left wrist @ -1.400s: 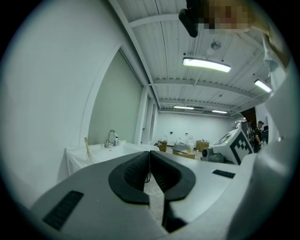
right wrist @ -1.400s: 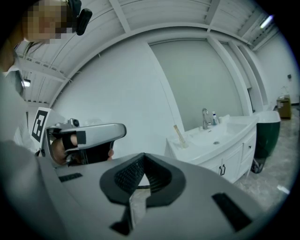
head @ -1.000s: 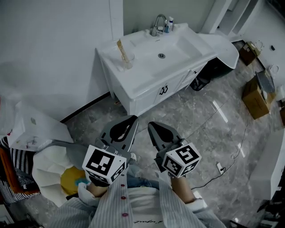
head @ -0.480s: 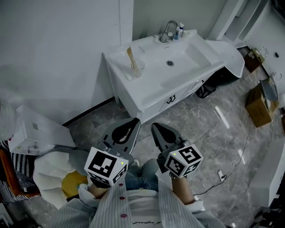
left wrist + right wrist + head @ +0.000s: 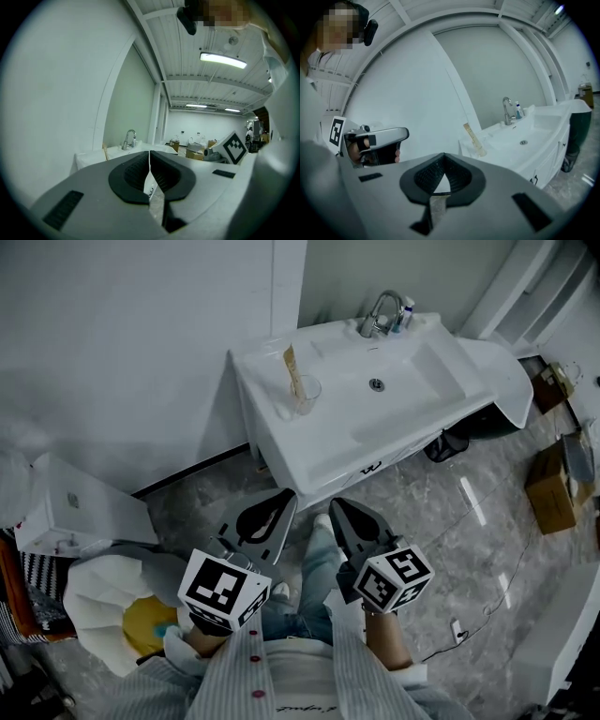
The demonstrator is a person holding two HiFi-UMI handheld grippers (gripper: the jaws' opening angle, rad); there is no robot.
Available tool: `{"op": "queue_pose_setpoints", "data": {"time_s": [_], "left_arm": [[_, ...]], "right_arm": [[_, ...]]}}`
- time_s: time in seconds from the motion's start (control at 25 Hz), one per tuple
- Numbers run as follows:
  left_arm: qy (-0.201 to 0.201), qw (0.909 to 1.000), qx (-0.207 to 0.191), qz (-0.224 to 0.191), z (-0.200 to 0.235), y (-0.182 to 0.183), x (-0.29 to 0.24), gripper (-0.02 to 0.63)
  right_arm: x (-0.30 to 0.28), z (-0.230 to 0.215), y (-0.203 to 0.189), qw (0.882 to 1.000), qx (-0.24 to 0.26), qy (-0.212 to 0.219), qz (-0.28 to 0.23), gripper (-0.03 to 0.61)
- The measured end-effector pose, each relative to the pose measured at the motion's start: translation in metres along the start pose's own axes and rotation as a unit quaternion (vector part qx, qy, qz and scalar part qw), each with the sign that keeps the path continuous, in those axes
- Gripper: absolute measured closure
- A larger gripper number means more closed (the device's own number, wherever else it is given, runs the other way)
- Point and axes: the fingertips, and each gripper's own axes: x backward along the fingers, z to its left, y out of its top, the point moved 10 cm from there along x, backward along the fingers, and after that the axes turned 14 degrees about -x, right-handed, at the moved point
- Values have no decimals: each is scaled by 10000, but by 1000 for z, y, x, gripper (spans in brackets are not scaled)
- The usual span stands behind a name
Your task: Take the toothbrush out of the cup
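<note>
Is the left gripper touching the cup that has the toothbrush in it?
Apart. The head view shows the left gripper over the floor, short of the washstand, while the cup stands up on its counter.

White washbasin counter against the wall.
A clear cup stands on its flat rim, well left of the faucet; small bottles sit just right of the faucet, the drain in front of it.
</note>
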Motion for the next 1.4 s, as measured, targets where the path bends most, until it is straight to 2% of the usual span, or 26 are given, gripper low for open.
{"op": "queue_pose_setpoints", "data": {"time_s": [0.48,0.8,1.12,1.4], "left_arm": [[705,9973,123,136,42,15,-106,592],[1342,9904,155,291,58,32,-165,592],[2006,9787,139,416,68,35,-198,592],[2413,9691,183,484,72,31,-208,592]], "right_arm": [[-79,-76,87,9974,111,545,452,568],[-126,-120,146,9901,242,1110,828,568],[-160,-148,180,9788,423,1661,1119,568],[-180,-161,189,9700,507,1965,1339,568]]}}
